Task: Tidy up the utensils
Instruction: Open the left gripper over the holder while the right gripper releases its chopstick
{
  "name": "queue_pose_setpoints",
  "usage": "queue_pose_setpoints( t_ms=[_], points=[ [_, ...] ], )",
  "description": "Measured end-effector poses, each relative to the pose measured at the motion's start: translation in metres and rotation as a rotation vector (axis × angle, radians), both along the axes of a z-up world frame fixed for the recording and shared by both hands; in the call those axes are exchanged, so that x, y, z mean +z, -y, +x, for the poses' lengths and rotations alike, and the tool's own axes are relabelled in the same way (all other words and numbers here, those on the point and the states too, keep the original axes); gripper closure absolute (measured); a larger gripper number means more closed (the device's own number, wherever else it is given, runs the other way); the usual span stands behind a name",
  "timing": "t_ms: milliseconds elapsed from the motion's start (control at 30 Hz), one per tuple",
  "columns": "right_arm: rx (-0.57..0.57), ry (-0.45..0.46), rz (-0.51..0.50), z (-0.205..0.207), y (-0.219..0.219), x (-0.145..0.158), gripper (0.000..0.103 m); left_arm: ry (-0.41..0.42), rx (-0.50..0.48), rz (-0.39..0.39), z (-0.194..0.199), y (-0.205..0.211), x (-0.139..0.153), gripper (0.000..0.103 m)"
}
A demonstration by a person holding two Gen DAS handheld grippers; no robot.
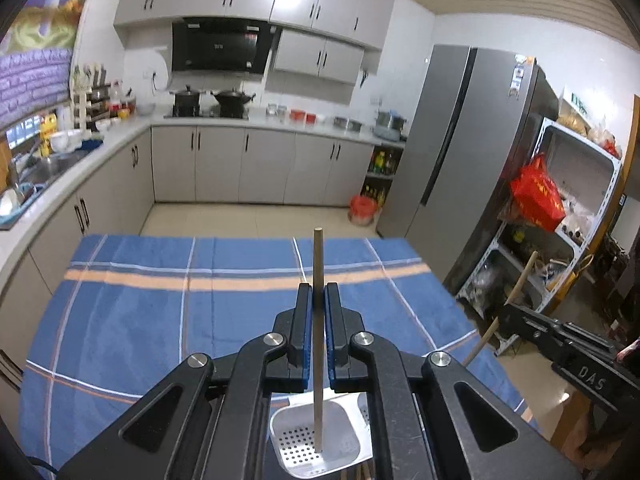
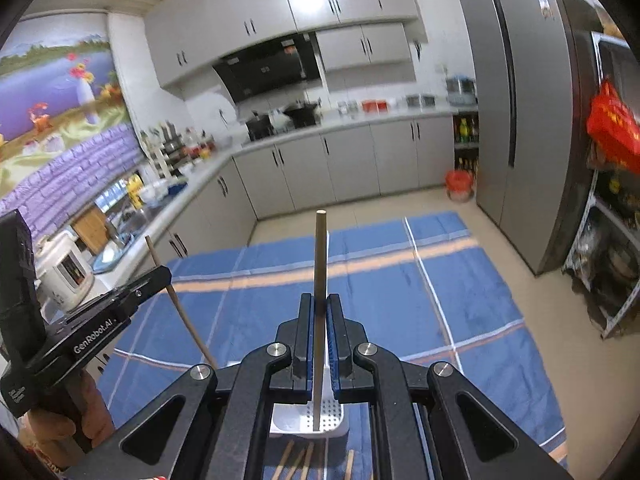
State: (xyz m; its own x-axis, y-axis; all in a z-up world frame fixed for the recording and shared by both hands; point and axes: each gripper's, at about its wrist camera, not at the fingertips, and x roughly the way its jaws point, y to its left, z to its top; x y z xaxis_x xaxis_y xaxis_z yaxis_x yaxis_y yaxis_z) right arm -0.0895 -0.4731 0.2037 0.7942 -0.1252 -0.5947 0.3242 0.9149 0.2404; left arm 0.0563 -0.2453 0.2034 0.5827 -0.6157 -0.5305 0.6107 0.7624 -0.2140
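Observation:
My left gripper is shut on a wooden chopstick held upright; its lower end reaches into a white perforated utensil holder on the blue cloth. My right gripper is shut on another upright wooden chopstick, its lower end inside the same white perforated holder. The right gripper with its chopstick shows at the right of the left wrist view. The left gripper with its chopstick shows at the left of the right wrist view. Several loose chopsticks lie on the cloth below the holder.
A table under a blue striped cloth stretches ahead. Beyond it are kitchen cabinets, a grey fridge and a metal shelf with a red bag at the right. A rice cooker stands left.

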Motion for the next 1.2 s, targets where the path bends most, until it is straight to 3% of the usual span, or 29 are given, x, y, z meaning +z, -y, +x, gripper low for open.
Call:
queue_pose_setpoints(
  t_ms=[233,400,533,733,933,1200],
  points=[
    [0.006,-0.057,0.031,0.012,0.007,-0.022,0.095,-0.036,-0.013,-0.006,0.004,-0.002,-0.017,0.094],
    [-0.001,-0.044,0.015,0.008,0.006,-0.015,0.066,-0.027,0.01,-0.029,-0.001,-0.014,-0.008,0.071],
    [-0.003,-0.026,0.003,-0.002,0.002,-0.006,0.064,-0.006,0.033,-0.051,-0.015,-0.031,0.005,0.066],
    [-0.016,-0.01,0.012,-0.035,0.004,-0.003,0.052,-0.003,0.071,-0.065,-0.041,-0.063,0.017,0.059],
    [-0.031,-0.087,0.056,-0.08,0.007,-0.039,0.048,-0.044,0.09,-0.028,-0.075,-0.086,0.001,0.055],
    [-0.027,-0.264,0.156,-0.143,0.003,-0.121,0.048,-0.184,0.057,0.093,-0.127,-0.1,-0.068,0.055]
  ],
)
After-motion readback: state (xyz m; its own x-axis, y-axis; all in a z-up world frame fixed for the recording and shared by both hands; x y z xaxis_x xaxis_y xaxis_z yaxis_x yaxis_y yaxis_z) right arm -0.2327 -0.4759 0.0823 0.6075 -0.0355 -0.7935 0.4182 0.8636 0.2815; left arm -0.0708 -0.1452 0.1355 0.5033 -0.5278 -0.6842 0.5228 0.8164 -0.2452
